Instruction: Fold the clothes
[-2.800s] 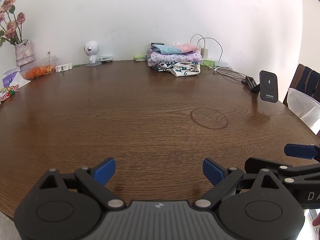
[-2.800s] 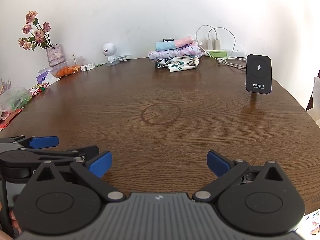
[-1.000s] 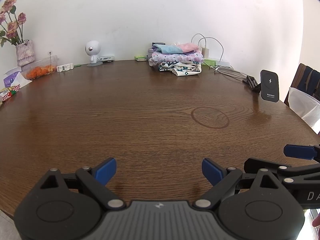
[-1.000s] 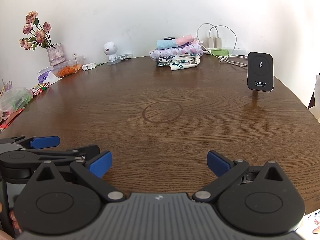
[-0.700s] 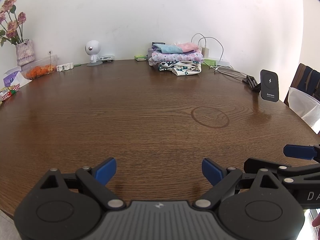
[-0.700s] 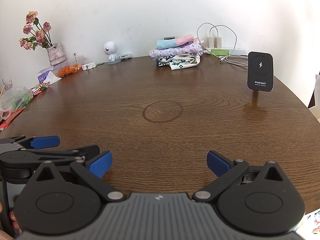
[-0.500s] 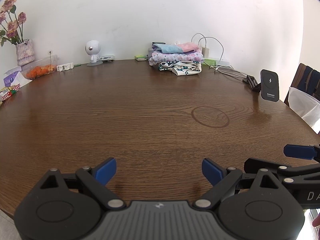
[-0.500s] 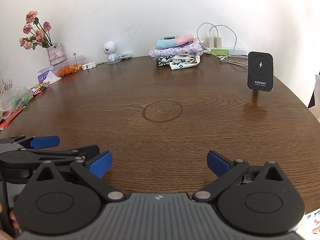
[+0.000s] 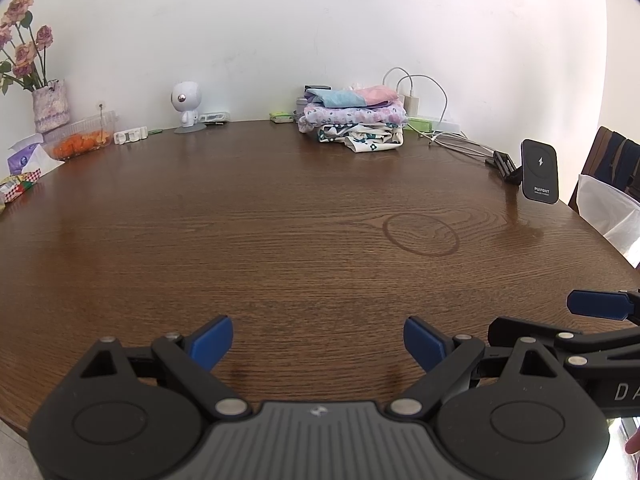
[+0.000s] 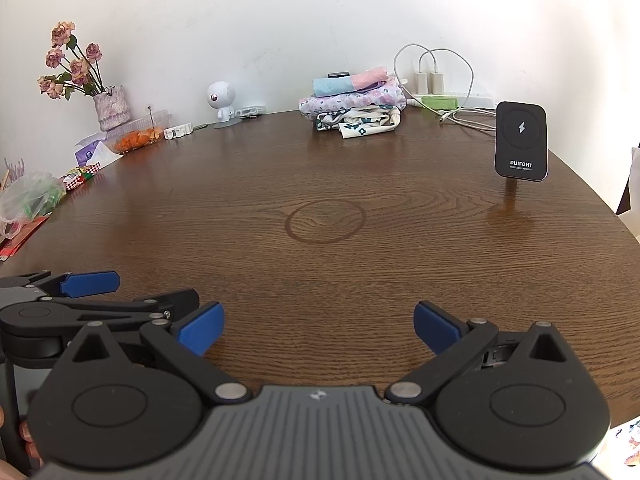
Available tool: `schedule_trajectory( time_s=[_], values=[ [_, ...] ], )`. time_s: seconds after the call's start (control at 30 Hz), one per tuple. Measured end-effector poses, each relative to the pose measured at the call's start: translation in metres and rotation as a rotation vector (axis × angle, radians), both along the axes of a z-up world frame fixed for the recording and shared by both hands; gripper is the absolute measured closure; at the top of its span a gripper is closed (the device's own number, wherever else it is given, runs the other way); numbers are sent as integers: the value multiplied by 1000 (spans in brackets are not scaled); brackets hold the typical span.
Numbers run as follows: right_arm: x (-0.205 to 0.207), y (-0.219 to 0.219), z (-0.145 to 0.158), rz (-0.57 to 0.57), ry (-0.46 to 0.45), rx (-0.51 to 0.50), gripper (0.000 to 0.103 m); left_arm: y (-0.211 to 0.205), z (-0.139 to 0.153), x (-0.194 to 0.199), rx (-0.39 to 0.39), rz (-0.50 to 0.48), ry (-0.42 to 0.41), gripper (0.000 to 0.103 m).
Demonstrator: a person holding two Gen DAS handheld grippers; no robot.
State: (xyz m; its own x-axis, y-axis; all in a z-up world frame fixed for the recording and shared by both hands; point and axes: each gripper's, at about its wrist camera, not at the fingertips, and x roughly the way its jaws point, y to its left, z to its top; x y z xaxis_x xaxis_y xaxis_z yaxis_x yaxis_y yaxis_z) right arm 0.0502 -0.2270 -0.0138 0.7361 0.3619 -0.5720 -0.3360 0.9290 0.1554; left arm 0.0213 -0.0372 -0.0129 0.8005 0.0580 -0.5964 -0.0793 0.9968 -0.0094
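Claws both wide open over my table [image 9: 280, 220], left gripper [image 9: 318, 338] and right gripper [image 10: 318, 326] holding nothing; folded clothes [image 9: 354, 120] stacked by the wall.

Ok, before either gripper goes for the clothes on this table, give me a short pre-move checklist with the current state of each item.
1. Left gripper open with nothing between its jaws: ok.
2. Right gripper open with nothing between its jaws: ok.
3. Clothes stack in view, at the table's far edge by the wall: ok.
4. Bare table between the grippers and the stack, no obstacle on the way: ok.
5. Charger cables lie just right of the stack; whether they touch the cloth: cannot tell.
6. Unfolded garment ready to work on: not ok; the stack already looks folded and no loose piece shows.
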Motion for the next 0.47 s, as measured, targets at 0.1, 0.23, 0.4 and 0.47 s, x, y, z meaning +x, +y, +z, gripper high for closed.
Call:
schedule_trajectory(
  time_s=[0.1,0.23,0.4,0.47],
  values=[
    [0,0,0,1,0,1,0,0,0,0,-1,-1,1,11],
    [0,-1,0,1,0,3,0,0,0,0,1,-1,-2,11],
    [1,-1,1,2,-1,5,0,0,0,-1,-3,-8,-12,15],
    [1,-1,0,1,1,3,0,0,0,-3,-3,-14,-15,19]
  ],
)
